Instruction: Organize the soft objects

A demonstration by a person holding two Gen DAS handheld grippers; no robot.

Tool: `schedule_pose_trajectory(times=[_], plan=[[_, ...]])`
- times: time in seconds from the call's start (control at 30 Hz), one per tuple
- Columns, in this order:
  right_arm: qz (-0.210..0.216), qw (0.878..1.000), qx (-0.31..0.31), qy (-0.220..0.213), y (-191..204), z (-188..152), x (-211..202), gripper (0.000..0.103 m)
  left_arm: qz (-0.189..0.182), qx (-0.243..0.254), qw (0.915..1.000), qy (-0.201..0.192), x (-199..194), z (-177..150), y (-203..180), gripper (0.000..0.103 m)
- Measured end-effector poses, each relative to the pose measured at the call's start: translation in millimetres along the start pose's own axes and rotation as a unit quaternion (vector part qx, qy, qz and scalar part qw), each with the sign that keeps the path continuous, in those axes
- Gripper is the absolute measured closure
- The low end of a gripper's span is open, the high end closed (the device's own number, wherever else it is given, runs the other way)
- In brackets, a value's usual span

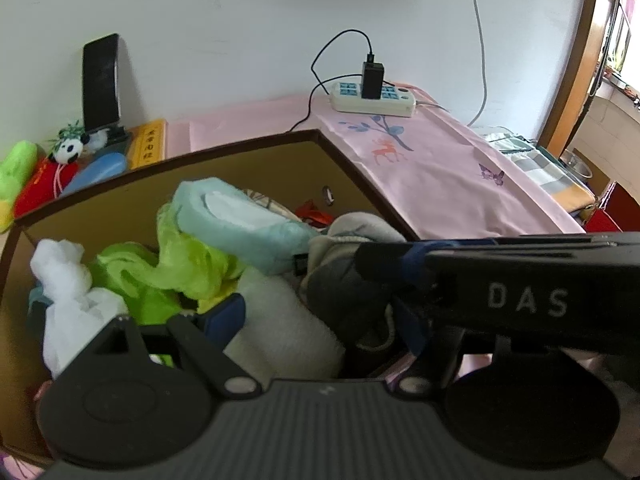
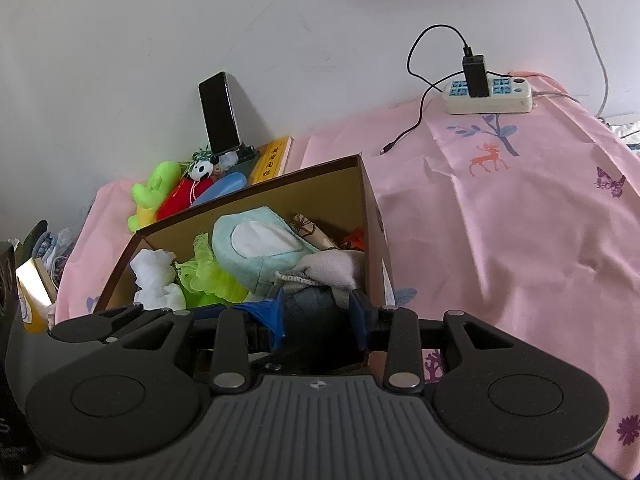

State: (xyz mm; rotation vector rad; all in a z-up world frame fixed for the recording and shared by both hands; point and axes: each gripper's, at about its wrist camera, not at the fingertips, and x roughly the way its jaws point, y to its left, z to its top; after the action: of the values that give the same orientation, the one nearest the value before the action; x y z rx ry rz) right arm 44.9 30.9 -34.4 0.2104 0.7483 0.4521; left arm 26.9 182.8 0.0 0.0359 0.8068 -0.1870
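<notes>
A brown cardboard box stands on the pink cloth. It holds a light blue plush, a lime green cloth, white stuffing, a cream towel and a grey garment. My left gripper is open over the box, above the towel and grey garment. My right gripper reaches into the box's near right corner, its blue fingers on either side of the grey garment; it also crosses the left wrist view.
Behind the box lie a green plush, a red plush, a small panda, a blue case, a yellow book and a phone on a stand. A power strip with a charger sits by the wall.
</notes>
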Motion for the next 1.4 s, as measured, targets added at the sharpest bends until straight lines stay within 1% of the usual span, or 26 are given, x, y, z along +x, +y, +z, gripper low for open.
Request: schedule_pose_trajectory(times=[0.3, 0.4, 0.57, 0.7, 0.9, 1.1, 1.17, 1.27, 1.4], plan=[[-0.022, 1.0, -0.003, -0.008, 7.5, -2.1, -19.6, 0.084, 0.025, -0.001, 0.9996, -0.011, -25.9, -2.8, -7.2, 0.03], [-0.028, 0.999, -0.008, -0.014, 10.9, -4.3, -27.3, 0.084, 0.039, -0.001, 0.9991, -0.015, -34.8, -3.5, -9.4, 0.03], [-0.043, 0.999, -0.019, -0.025, 17.1, -8.6, -40.4, 0.084, 0.056, -0.01, 0.9982, -0.019, -49.5, -7.3, -11.7, 0.03], [-0.054, 0.998, -0.024, -0.026, 20.7, -13.4, -49.1, 0.084, 0.072, -0.015, 0.997, -0.022, -60.2, -11.3, -15.0, 0.03], [-0.063, 0.997, -0.026, -0.03, 25.9, -23.9, -62.2, 0.083, 0.083, -0.025, 0.996, -0.023, -74.7, -21.3, -21.9, 0.029], [-0.082, 0.996, -0.029, -0.033, 29.6, -32.8, -74.5, 0.083, 0.109, -0.032, 0.9935, -0.011, -81.6, -30.9, -33.0, 0.029], [-0.093, 0.995, -0.031, -0.033, 29.5, -35.6, -77.5, 0.083, 0.109, -0.034, 0.9935, -0.002, -81.1, -33.4, -35.3, 0.029], [-0.107, 0.993, -0.029, -0.033, 27.4, -40.9, -81.9, 0.083, 0.097, -0.037, 0.9946, 0.009, -80.3, -37.8, -40.5, 0.029], [-0.13, 0.991, -0.016, -0.034, 19.8, -46.7, -86.3, 0.083, 0.093, -0.028, 0.9951, 0.018, -77.0, -41.3, -51.0, 0.029]])
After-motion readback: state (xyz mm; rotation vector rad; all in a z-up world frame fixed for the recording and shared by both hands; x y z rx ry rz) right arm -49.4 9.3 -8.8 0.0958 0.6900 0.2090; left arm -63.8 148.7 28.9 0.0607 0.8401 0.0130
